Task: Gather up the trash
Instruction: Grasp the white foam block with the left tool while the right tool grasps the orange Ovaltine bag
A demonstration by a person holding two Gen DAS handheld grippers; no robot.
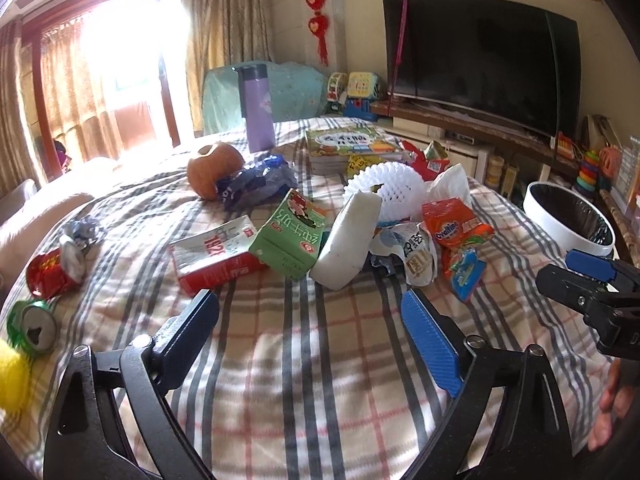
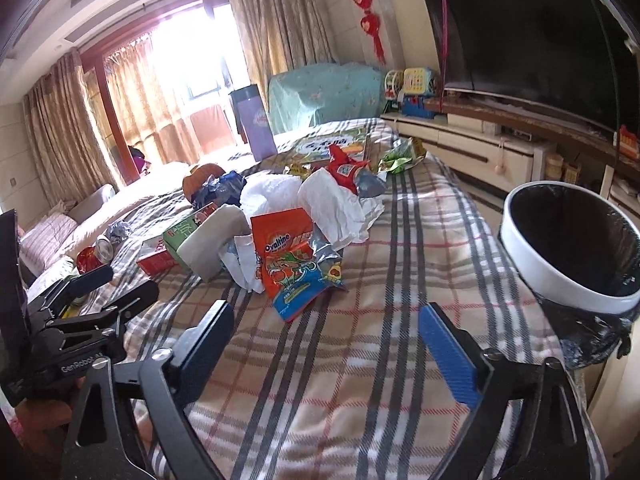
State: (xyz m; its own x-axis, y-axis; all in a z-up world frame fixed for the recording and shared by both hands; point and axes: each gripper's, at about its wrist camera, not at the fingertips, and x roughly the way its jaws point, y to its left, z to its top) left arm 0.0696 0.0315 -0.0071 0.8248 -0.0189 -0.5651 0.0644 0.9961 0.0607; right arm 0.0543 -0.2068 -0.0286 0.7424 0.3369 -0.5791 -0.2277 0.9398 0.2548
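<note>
Trash lies on a plaid-covered table [image 1: 304, 360]: a green carton [image 1: 290, 236], a red carton [image 1: 212, 256], a white foam block [image 1: 348, 240], a white foam net [image 1: 384, 188], an orange Ovaltine packet [image 1: 456, 228] [image 2: 288, 256], white tissue [image 2: 340, 208], crushed cans [image 1: 34, 324] and blue wrappers [image 1: 256, 184]. A white bin with a black liner [image 2: 568, 240] [image 1: 568, 220] stands at the table's right edge. My left gripper [image 1: 310, 324] is open and empty, short of the cartons. My right gripper [image 2: 326, 332] is open and empty, short of the Ovaltine packet.
A purple flask [image 1: 258, 108], an orange fruit [image 1: 212, 172] and a stack of books [image 1: 352, 144] stand at the far side of the table. A TV [image 1: 480, 60] on a low cabinet is on the right. A sofa [image 2: 60, 236] is on the left.
</note>
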